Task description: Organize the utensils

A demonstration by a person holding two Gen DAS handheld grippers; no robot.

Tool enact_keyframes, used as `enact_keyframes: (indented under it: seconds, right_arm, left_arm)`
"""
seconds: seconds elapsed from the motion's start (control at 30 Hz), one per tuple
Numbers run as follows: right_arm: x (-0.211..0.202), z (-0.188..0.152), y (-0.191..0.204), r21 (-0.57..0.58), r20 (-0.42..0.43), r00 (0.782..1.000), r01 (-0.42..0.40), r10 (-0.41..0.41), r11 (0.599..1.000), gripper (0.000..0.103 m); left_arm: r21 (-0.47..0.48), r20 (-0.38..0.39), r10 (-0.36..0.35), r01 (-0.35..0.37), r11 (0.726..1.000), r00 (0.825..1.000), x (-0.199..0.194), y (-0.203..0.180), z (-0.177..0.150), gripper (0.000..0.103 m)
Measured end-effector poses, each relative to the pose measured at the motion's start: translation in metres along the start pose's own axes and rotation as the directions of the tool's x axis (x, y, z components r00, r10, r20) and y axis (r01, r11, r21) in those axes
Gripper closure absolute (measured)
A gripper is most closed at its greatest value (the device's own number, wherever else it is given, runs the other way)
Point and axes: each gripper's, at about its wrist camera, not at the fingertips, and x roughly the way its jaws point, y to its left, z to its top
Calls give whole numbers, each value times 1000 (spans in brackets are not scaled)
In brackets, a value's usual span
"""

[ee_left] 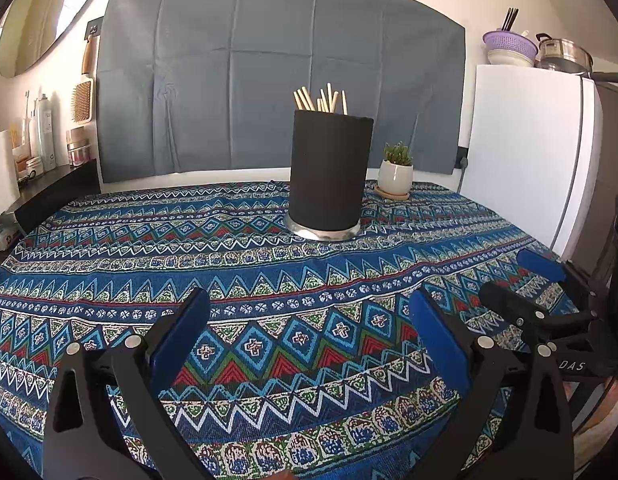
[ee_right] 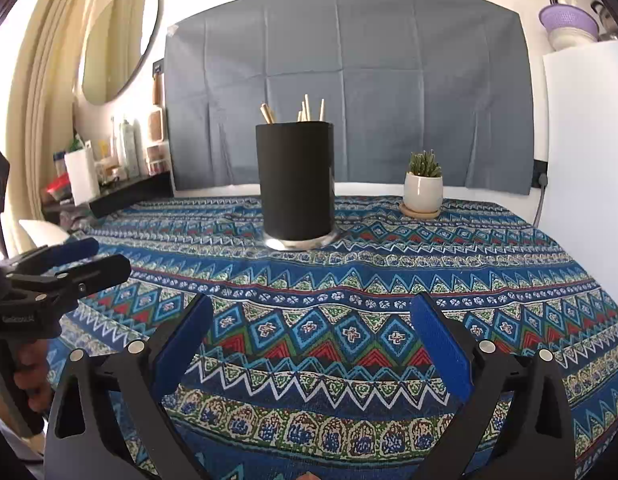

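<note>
A tall black cylindrical utensil holder [ee_left: 329, 174] with a silver metal base stood upright near the middle of the table [ee_left: 109, 280], which was covered in a blue patterned cloth. A cluster of pale wooden sticks [ee_left: 321, 100] — probably chopsticks — rose from its open top, leaning at varied angles. Just beside it, toward the back right, sat a small white ceramic pot holding a green succulent [ee_left: 396, 172] on a wooden saucer.

The sticks looked light, stiff and smooth, so likely to slip or swivel in a pinch; a hold on the exposed upper ends, square across one stick, seemed the safest. The holder appeared heavier and steadier on its wide base, though a sideways nudge might tip it.

The left tool [ee_left: 309, 308] hovered low over the near part of the table, its blue-padded fingers spread wide and holding nothing, pointed toward the holder but well apart from it. The right tool [ee_right: 311, 312] was posed the same way — fingers spread, empty, level with its partner. Each tool showed at the edge of the other's view, side by side.
</note>
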Motion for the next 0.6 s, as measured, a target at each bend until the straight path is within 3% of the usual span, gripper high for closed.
enact_keyframes:
  seconds: [0.17, 0.37, 0.6]
  right_arm:
    - [4, 2, 4, -9, -22, 998, 50, -50, 999, 8]
    - [9, 9, 0, 14, -22, 999, 30, -29, 999, 8]
    - [16, 6, -6, 58, -57, 998, -9, 12, 998, 8]
  left_arm:
    - [34, -25, 42, -42, 999, 999, 2, -4, -2, 6]
    - [53, -48, 26, -23, 998, 998, 6, -6, -3, 6]
    - [13, -62, 8, -7, 1000, 998, 8, 1, -2, 6]
